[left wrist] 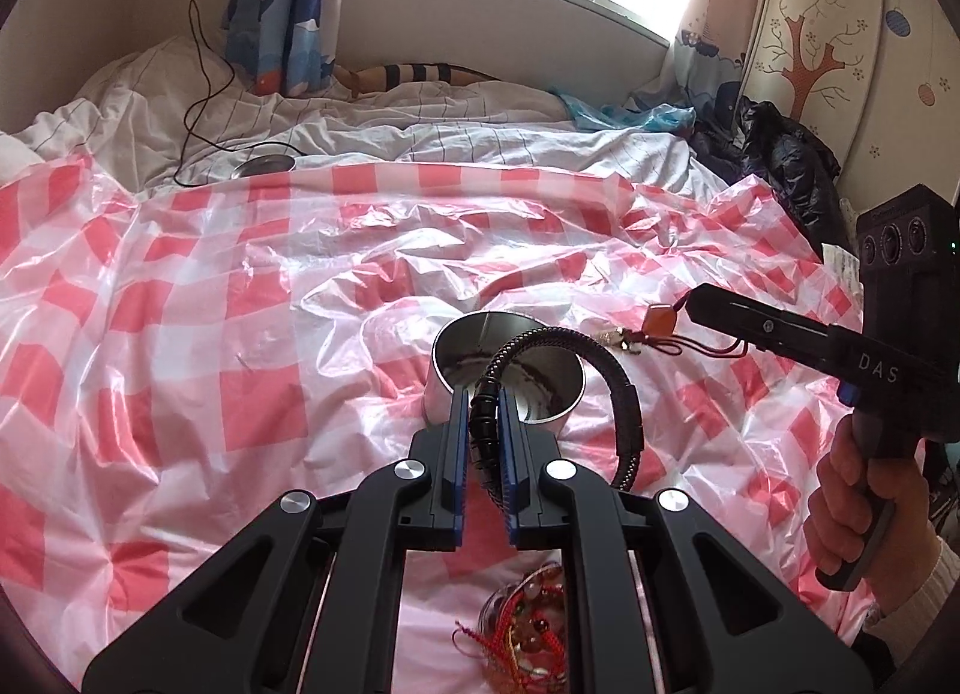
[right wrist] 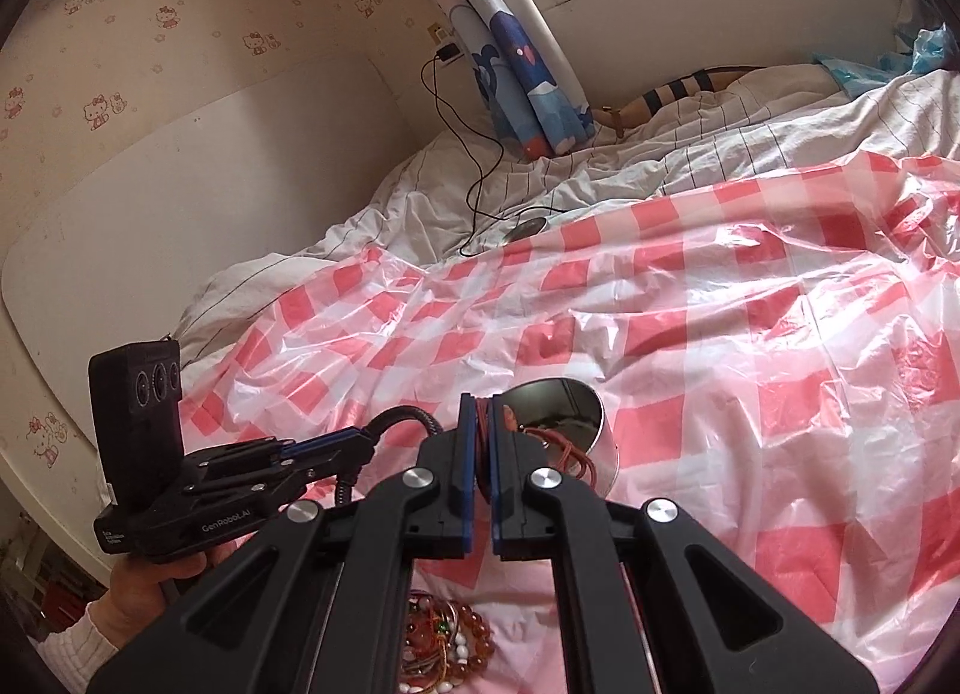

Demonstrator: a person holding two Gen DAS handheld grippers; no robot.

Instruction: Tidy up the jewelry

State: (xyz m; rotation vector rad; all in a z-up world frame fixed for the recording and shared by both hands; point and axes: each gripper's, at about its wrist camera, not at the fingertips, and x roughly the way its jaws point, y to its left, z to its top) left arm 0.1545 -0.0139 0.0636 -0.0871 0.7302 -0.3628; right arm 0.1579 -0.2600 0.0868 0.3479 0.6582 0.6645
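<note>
My left gripper (left wrist: 483, 394) is shut on a black braided bracelet (left wrist: 621, 388) and holds it over the rim of a steel cup (left wrist: 456, 358) that stands on the checked sheet. My right gripper (right wrist: 482, 403) is shut on a red cord necklace (right wrist: 564, 448) with an orange pendant (left wrist: 660, 317), close beside the same cup (right wrist: 591, 412). In the left wrist view the right gripper (left wrist: 696, 298) is at the right with the cord hanging from it. A heap of beaded bracelets (left wrist: 534, 634) lies below the grippers; it also shows in the right wrist view (right wrist: 444, 646).
A red and white checked plastic sheet (left wrist: 210, 286) covers the bed. A round metal lid (left wrist: 264, 164) with a black cable lies at the back on the white duvet. Dark clothes (left wrist: 780, 153) are piled at the right by the wardrobe.
</note>
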